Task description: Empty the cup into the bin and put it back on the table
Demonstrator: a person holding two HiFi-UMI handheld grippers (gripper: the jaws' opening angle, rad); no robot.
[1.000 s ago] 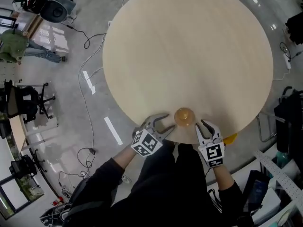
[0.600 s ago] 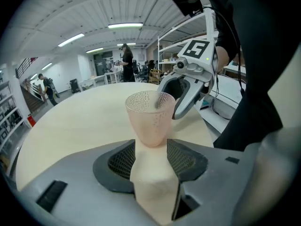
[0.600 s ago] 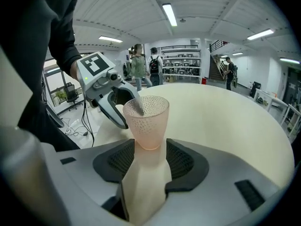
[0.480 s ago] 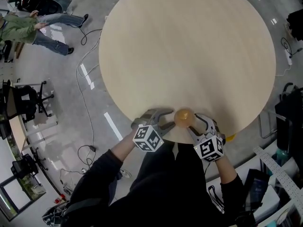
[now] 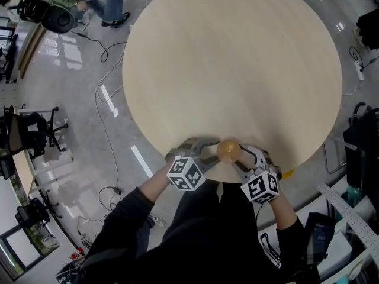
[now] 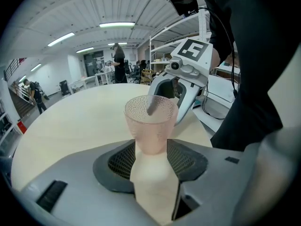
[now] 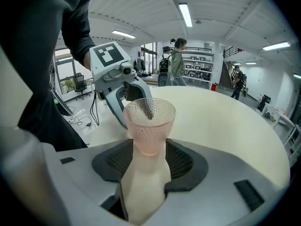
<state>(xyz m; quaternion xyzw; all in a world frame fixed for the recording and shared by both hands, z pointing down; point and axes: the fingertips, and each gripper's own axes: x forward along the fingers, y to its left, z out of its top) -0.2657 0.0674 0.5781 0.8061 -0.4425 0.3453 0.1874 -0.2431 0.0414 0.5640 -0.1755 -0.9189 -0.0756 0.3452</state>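
L gripper (image 5: 208, 151), R gripper (image 5: 243, 156): jaws apart, R's just opened, cup (image 5: 229, 149) at tips

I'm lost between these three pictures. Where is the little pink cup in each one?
Head view: cup low centre, at the round table's near edge.
Left gripper view: cup in the centre, upright on the table.
Right gripper view: cup just left of centre.
Shared landmark: the pale round table under it.

No readable words, numbers or brands anywhere. The cubes (image 5: 185, 174) on the left gripper (image 5: 207, 151) and right gripper (image 5: 241, 160) bear only black-and-white square patterns.
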